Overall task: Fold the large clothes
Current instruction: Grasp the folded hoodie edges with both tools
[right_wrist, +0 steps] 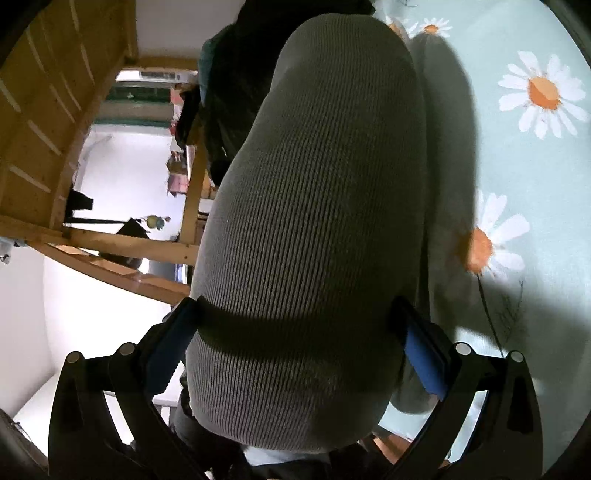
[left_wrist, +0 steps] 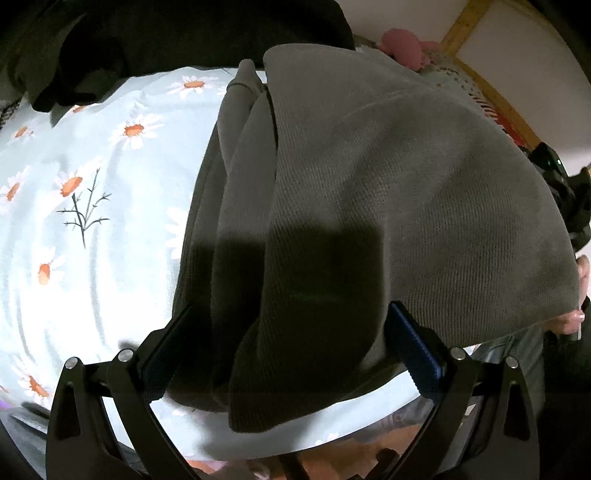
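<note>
Grey knit garment (left_wrist: 388,177): ribbed fabric, lying folded on the bed with a broad panel doubled over on top; narrower folds (left_wrist: 240,155) bunched along its left side in the left wrist view.
Garment position: on the sheet, near the bed's front edge, its rounded lower end (left_wrist: 258,406) reaching toward that edge.
Bedsheet (left_wrist: 92,184): pale blue cotton-like cloth printed with white daisies with orange centres and thin dark stems; gently wrinkled beside the garment.
Left gripper (left_wrist: 288,343): fingers spread wide, one either side of the garment's lower folds; blue pad (left_wrist: 417,354) on one finger beside the cloth, not clamped on it.
Right gripper (right_wrist: 291,339): fingers likewise wide, straddling a rounded bulge of the same grey knit (right_wrist: 314,221); whether the pads actually press the fabric cannot be told, since shadow covers the contact.
Dark clothing (left_wrist: 166,33): heaped at the far side of the bed, beyond the garment.
Wooden frame (right_wrist: 74,110): light timber beams and slats, left in the right wrist view, white wall behind.
Pink soft item (left_wrist: 402,46): past the garment's far edge, blurred.
</note>
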A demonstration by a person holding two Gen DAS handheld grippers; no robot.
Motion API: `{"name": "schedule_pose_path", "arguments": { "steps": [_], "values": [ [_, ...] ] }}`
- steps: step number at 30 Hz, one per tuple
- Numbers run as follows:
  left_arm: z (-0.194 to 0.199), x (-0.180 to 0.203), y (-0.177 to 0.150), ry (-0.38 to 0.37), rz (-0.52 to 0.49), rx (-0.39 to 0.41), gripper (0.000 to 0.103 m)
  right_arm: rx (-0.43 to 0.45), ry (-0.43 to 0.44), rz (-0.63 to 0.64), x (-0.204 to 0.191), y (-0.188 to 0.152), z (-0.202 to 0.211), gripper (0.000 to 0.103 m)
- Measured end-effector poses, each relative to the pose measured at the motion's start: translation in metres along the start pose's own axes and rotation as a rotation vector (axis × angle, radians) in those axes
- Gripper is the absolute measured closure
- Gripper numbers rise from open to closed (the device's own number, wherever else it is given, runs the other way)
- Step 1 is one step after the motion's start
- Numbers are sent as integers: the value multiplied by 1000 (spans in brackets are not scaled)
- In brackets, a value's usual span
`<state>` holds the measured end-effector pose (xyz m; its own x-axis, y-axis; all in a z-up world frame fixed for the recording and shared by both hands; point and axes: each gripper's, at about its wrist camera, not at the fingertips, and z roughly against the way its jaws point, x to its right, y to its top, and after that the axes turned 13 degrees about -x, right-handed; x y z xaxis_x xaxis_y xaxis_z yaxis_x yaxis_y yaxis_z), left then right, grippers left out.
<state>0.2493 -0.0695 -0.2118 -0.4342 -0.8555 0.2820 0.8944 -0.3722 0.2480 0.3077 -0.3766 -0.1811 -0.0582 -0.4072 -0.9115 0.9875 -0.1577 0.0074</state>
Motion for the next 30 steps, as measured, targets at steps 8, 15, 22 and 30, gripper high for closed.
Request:
{"name": "schedule_pose_path", "arguments": {
  "steps": [8, 15, 22, 30],
  "values": [
    [-5, -4, -1, -76, -4, -34, 4, 71, 24, -35, 0, 35, -17, 2],
    [-6, -13, -8, -108, 3, -52, 4, -14, 4, 22, -13, 14, -29, 4],
    [-11, -2, -7, -59, -116, -97, 4, -107, 93, -52, 9, -29, -36, 2],
    [-9, -4, -10, -113, -94, -89, 5, 18, 79, -27, -6, -21, -42, 7]
  ]
}}
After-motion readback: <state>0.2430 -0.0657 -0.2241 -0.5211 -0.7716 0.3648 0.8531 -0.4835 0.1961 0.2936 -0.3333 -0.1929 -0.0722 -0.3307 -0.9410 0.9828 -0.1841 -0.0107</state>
